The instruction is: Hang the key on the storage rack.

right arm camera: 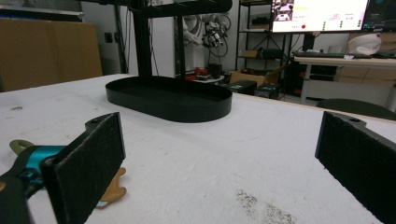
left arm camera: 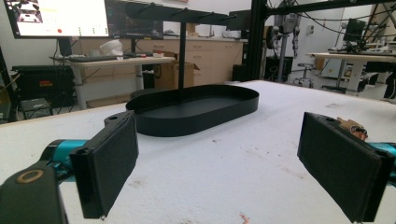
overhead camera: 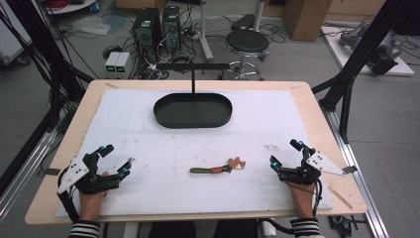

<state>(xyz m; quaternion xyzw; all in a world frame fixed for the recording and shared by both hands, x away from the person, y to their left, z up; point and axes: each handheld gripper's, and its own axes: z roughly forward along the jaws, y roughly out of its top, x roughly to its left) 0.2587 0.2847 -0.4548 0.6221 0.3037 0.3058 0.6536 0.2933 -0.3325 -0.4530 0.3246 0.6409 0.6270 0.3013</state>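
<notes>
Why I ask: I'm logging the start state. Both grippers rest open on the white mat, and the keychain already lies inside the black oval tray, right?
Not quite. The keychain lies on the white mat between the left gripper and right gripper, not in the black oval tray; the high view shows it. Both grippers are open.

No legible text, label, brand or number can be made out. Writing is shown on the wall-mounted monitor screen (left arm camera: 58,17) in the left gripper view and on the monitor screen (right arm camera: 320,15) in the right gripper view, but it is too small and blurred to be read.
</notes>
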